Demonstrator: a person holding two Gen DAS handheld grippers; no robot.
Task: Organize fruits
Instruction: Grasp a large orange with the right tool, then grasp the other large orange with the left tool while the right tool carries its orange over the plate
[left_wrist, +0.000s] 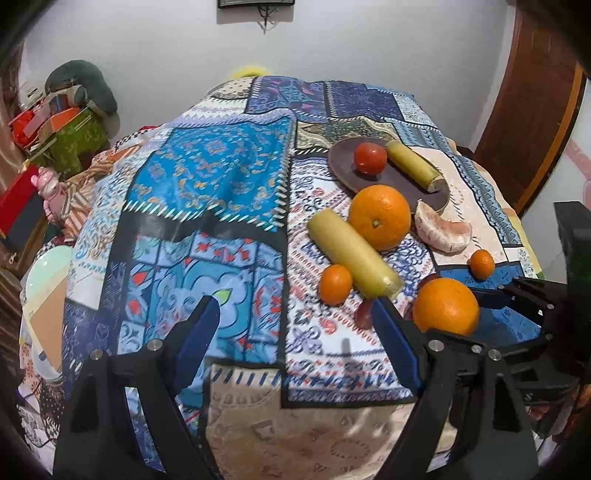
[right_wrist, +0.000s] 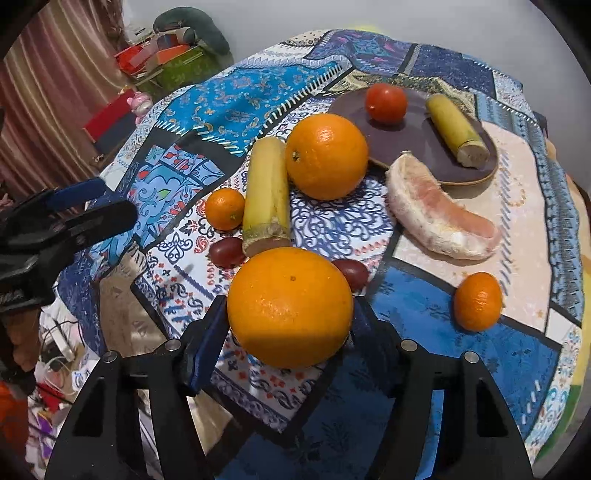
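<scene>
I'm looking over a table under a patchwork cloth (right_wrist: 229, 99) of blues and creams, with a pale wall behind and boxes piled off to the side. A dark plate (right_wrist: 417, 144) sits at the far side, holding a tomato (right_wrist: 386, 101) and a short cane piece (right_wrist: 456, 129).

The thing I'm after is the near orange (right_wrist: 290, 306), lying on the cloth just in front of the right gripper (right_wrist: 290, 332). Its blue pads flank the fruit on either side; the left pad looks to be touching the peel, the right one is hidden behind the fruit, so I cannot tell whether the pinch is firm. The left gripper (left_wrist: 295, 325) hangs spread wide over bare cloth, nothing between its fingers.

I judge the orange to be fairly heavy and firm, with a waxy, slightly slick peel, and round enough to roll or squirt out of a shallow pinch. I'd take it across its widest girth, pads level and opposite each other, pressing only until it stops shifting, since hard squeezing would bruise it.

Close behind it lie two small dark fruits (right_wrist: 227, 251), a longer cane piece (right_wrist: 266, 195), a second orange (right_wrist: 327, 155), two mandarins (right_wrist: 224, 208) and a soft pomelo wedge (right_wrist: 439, 218), so I'd lift straight up first.
</scene>
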